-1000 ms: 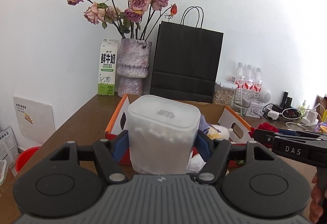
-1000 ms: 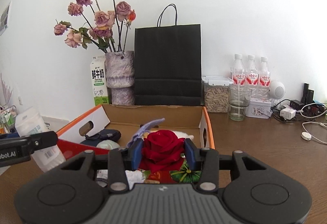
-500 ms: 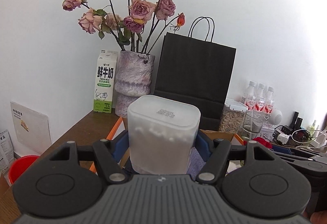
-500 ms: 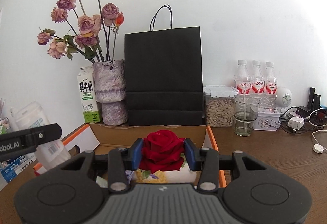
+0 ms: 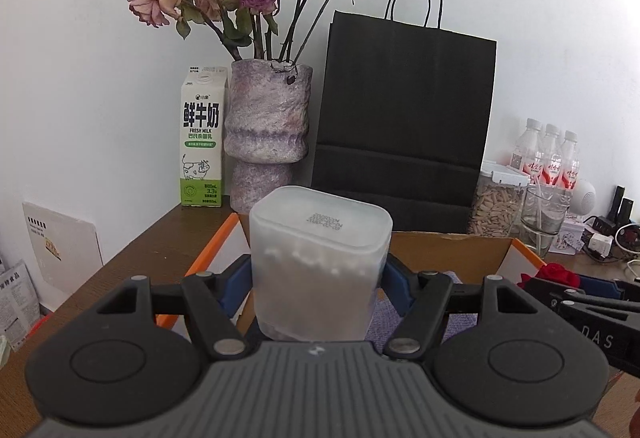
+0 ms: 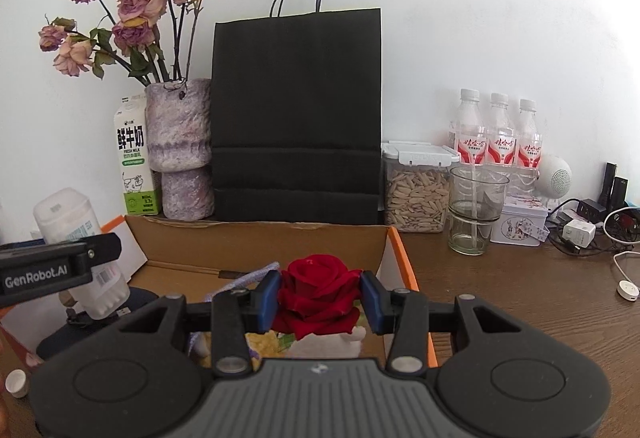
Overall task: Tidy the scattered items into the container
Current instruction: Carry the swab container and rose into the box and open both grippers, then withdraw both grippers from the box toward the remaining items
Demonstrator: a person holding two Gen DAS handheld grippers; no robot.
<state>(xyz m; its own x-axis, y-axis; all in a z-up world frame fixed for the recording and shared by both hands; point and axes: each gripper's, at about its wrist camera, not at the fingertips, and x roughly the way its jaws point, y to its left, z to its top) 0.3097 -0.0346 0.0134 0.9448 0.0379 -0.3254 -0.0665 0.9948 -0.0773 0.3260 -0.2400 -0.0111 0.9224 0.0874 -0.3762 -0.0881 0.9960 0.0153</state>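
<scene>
Left wrist view first: your left hand-held gripper (image 5: 320, 278) is clamped on a frosted plastic tub (image 5: 320, 262) that seems to hold cotton swabs, and it has slid forward since a second ago. The milk carton (image 5: 201, 142), the vase (image 5: 267, 134) and the black paper bag (image 5: 404, 118) all loom bigger, and the cardboard box (image 5: 448, 250) that was spread out ahead now shows only its far wall and orange edges in the lower middle, so you're hanging right over it.

The right wrist view tells the same story. Your right hand-held gripper (image 6: 318, 298) is pinching a red fabric rose (image 6: 316, 296) between the blue pads, low centre of the frame, and the box's inside has slipped mostly under the gripper body. The grips haven't changed at all, both as tight as before.

I'd guess you're basically at the drop point for both: lower a bit and let go, nothing else needed.

Count, for what it's worth: one box, one tub, one red rose, one milk carton, one vase of dried roses, one black bag, three water bottles (image 6: 500, 130), one seed jar (image 6: 416, 190), one glass cup (image 6: 476, 210) and one small white cap (image 6: 16, 382) sitting on the bench (image 6: 520, 302) at lower left.
</scene>
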